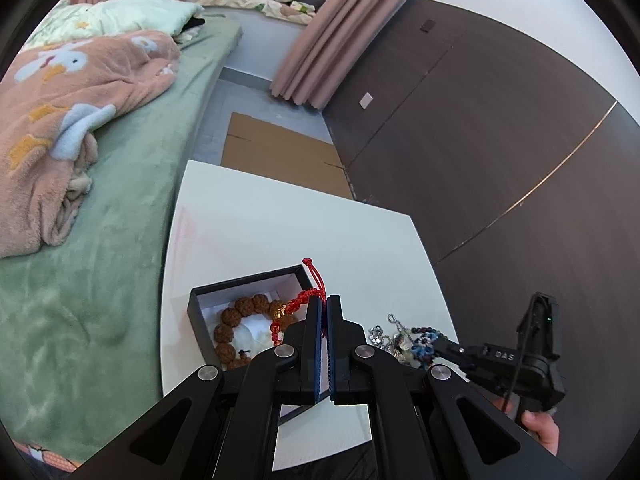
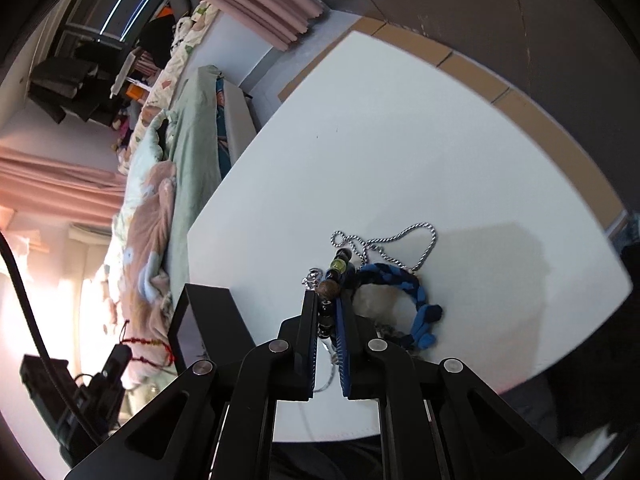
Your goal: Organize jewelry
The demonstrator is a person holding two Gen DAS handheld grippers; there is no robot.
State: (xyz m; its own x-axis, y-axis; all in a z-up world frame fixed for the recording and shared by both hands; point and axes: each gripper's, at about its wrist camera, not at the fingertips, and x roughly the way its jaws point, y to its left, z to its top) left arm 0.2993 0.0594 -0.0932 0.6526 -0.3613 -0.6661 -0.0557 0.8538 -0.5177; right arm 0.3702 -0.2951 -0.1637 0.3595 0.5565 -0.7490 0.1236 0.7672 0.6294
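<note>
Red cord bracelet (image 1: pixel 298 304) is pinched in the left gripper (image 1: pixel 325 300), jaws fully closed on the cord, w/ the gold charm hanging just over the rim of the black box (image 1: pixel 244 280) and the cord tail sticking up past the tips; risk here is the loose end or charm catching the box's wall when it's let go, so half the bracelet drapes outside instead of dropping in. Brown bead bracelet (image 1: pixel 240 328) already lies inside the box, so the red one may land on top and tangle w/ it. Right gripper (image 2: pixel 329 292) is closed on a dark beaded strand (image 2: pixel 332 280), a brown wooden bead right at the tips and green/yellow beads just beyond; the grip looks to be on round beads, not flat cord, so it could roll out of the pads under a tug. Bigger worry: that strand sits in a pile, touching the silver chain (image 2: pixel 400 236) and just beside the blue braided bracelet (image 2: pixel 408 280), w/ a small silver piece (image 2: pixel 312 274) close by. Can't tell whether the strand is threaded through the chain; if it is, lifting drags the whole heap, maybe off the tabletop (image 2: pixel 400 140), whose near edge is close. Both grippers work near each other over the same corner, so a swing toward the box could bump one into the other. Farther off, the bed (image 1: pixel 120 300) w/ its pink blanket (image 1: pixel 72 120) sits right against the tabletop, so anything flicked left would get lost in the fabric
</note>
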